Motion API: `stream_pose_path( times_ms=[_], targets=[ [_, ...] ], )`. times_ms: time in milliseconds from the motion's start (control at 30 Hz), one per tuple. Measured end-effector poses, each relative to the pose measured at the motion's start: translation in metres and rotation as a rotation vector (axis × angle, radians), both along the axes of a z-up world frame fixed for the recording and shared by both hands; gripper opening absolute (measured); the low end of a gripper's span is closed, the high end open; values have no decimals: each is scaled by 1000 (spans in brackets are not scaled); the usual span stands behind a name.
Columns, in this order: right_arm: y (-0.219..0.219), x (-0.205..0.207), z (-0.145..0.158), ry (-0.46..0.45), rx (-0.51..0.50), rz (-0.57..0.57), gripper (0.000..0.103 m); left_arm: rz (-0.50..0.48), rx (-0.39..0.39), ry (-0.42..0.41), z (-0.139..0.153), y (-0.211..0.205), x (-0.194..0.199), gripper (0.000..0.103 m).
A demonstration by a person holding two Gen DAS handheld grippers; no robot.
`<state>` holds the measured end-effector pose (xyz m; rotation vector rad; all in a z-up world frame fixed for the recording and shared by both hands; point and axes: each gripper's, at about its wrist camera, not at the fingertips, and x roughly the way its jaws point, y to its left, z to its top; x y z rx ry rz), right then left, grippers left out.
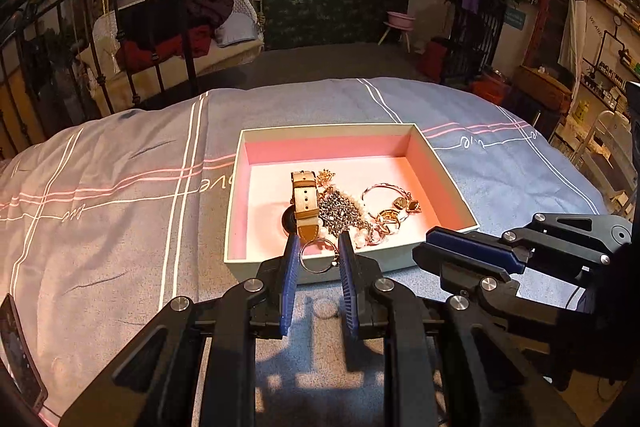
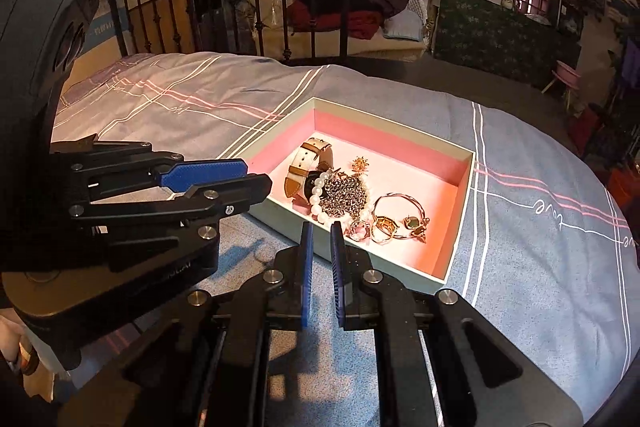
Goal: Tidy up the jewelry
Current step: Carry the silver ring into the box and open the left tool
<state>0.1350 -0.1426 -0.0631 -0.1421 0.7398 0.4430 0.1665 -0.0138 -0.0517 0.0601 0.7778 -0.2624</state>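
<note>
Dim warm room, bright light inside the pink box (image 1: 440, 163), hard shadows, fisheye-bent edges, dark corners.

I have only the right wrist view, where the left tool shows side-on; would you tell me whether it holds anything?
Observer: Yes. The left tool is shut on a thin silver metal ring, which stands upright between its blue pads.
Operator: Is the ring plain?
Observer: No, a small charm hangs on it beside the right-hand pad.
Operator: Where is it relative to the pink-lined cardboard box?
Observer: In the left wrist view it shows against the box's near wall, seemingly on the near side of it and not yet inside.
</note>
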Motion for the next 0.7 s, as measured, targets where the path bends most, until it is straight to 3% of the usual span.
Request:
stream_pose_path(
  times_ms=[367,700],
  targets=[
    [-12,54,26,-47,26,-103,10,29,-31,9,28,-2,69,19],
    [-13,77,10,-16,-22,-136,10,33,-22,72,8,-6,92,19]
  ],
)
